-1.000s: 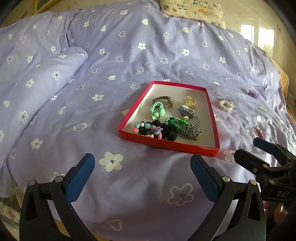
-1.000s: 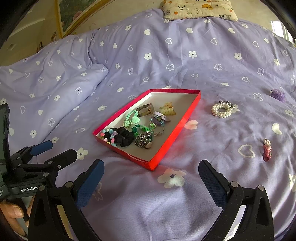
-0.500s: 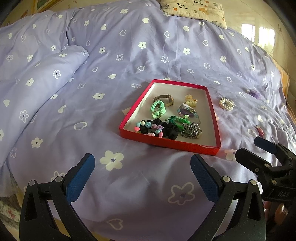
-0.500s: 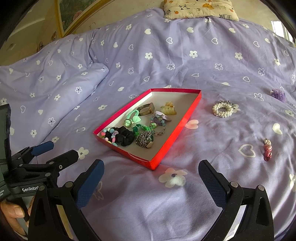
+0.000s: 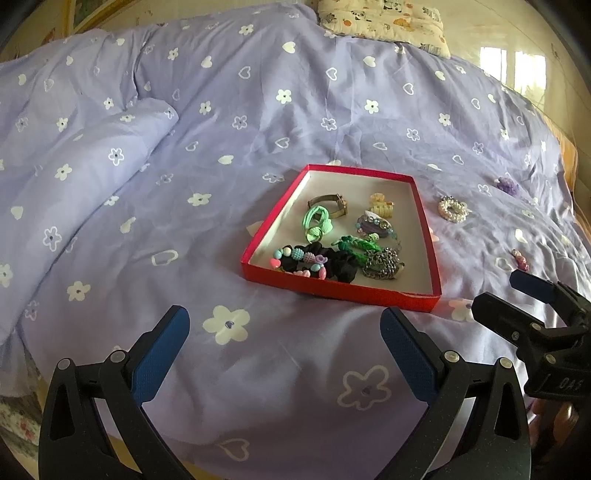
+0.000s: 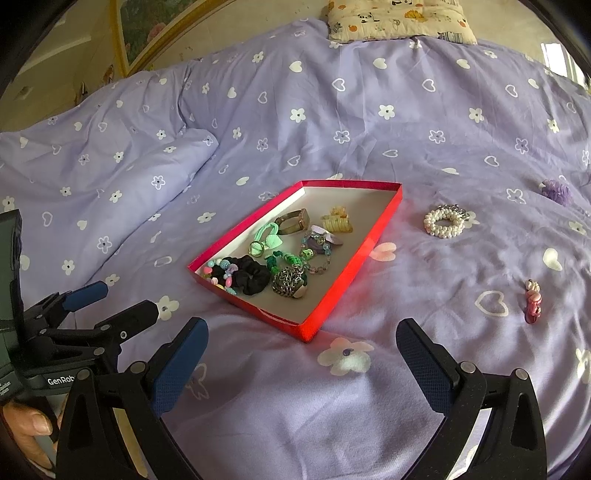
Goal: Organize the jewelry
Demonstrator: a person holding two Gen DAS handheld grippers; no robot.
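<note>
A red tray [image 5: 334, 290] [image 6: 380, 225] lies on the purple bedspread and holds several hair ties, bracelets and clips. A pearl bracelet [image 5: 452, 209] [image 6: 444, 221], a pink charm [image 5: 520, 259] [image 6: 532, 302] and a purple scrunchie [image 5: 508, 184] [image 6: 558, 190] lie on the cover right of the tray. My left gripper [image 5: 284, 339] is open and empty in front of the tray. My right gripper [image 6: 301, 354] is open and empty near the tray's front corner; it also shows in the left wrist view [image 5: 509, 293].
A folded duvet ridge [image 5: 92, 155] rises at the left. A patterned pillow [image 5: 384, 16] [image 6: 400, 18] lies at the far end of the bed. The bed's near edge runs just under both grippers. The left gripper shows in the right wrist view [image 6: 110, 302].
Both views have drawn back slightly, so the tray sits a little farther away. Both grippers stay open and nothing on the bed has moved.
</note>
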